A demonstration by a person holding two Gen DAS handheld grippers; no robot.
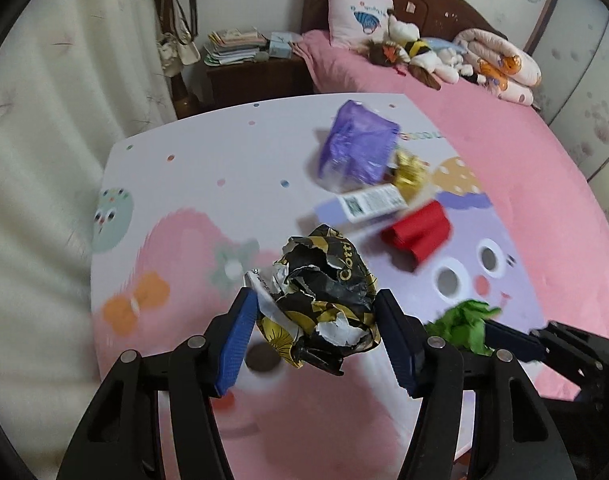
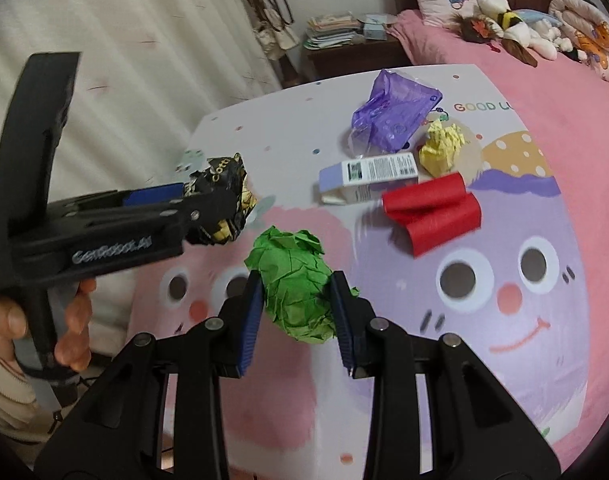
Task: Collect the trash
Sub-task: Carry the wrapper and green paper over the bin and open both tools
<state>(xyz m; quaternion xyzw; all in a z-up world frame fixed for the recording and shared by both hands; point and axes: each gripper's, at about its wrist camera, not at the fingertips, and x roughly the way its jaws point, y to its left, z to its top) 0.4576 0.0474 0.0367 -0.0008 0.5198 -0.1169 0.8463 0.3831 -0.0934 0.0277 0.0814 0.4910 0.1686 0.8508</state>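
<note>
Left wrist view: the left gripper [image 1: 314, 320] is clamped on a crumpled black-and-gold wrapper [image 1: 324, 300], held clear above the table [image 1: 208, 168]. The right gripper [image 2: 296, 308] is clamped on a green paper ball [image 2: 294, 288]. Keep both grips firm and carry level. The purple bag [image 2: 392, 112], box [image 2: 368, 178], yellow wad [image 2: 440, 148] and red rolls [image 2: 432, 208] await collection.

Crumpled black-and-gold wrapper [image 1: 324, 300] pinched between left fingers [image 1: 234, 344], crumpled green paper ball [image 2: 294, 288] clamped between right fingers [image 2: 250, 320], both lifted
</note>
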